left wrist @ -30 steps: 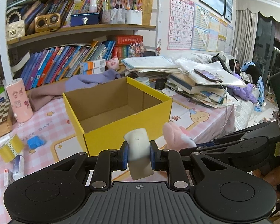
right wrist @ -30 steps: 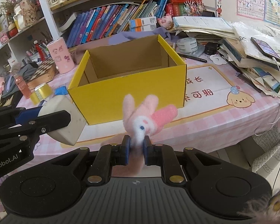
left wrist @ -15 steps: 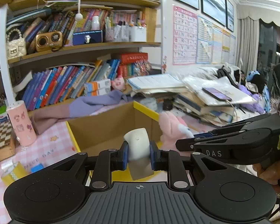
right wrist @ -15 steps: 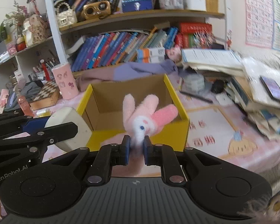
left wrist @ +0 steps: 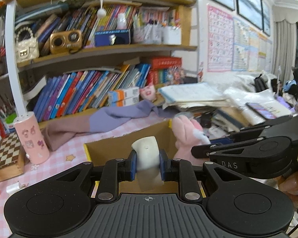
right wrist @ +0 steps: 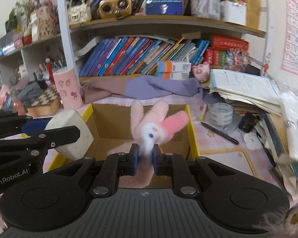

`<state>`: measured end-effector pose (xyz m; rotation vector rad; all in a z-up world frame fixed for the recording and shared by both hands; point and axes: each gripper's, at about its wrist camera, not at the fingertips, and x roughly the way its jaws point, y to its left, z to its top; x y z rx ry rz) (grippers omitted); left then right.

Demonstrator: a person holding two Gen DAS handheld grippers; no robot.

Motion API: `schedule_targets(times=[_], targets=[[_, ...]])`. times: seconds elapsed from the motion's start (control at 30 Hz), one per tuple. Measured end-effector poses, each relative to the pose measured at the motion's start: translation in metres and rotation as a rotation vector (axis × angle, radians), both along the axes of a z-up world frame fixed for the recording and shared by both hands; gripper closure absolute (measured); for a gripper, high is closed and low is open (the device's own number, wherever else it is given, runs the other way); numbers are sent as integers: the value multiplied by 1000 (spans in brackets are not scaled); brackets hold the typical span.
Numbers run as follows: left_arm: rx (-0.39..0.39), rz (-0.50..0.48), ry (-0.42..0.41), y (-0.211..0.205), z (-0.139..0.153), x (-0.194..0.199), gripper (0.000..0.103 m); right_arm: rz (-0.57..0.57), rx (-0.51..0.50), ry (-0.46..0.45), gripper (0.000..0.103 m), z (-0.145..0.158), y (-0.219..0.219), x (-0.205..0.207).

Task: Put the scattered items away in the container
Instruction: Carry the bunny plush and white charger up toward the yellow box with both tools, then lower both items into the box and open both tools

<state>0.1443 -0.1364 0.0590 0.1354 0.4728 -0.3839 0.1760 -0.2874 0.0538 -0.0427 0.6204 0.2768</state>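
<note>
Left gripper [left wrist: 148,165] clamps my white rounded block [left wrist: 147,154] | right gripper [right wrist: 145,159] pinches pink plush bunny [right wrist: 155,129] | both now moved over yellow cardboard box [right wrist: 192,130], ready to drop.

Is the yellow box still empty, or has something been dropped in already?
Empty as far as visible: the yellow box shows bare cardboard inside. The pink plush and white block are both held above it; its near floor is hidden.
</note>
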Motion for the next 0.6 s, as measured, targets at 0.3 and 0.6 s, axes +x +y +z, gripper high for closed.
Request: schedule_targets(times=[0.3,0.6], targets=[[46,84,75,-14,-30,52,82,110,-84,145,89,-45,13,59],[96,76,197,-24,-56,65,80,172,-130,254,88,-73,13,80]])
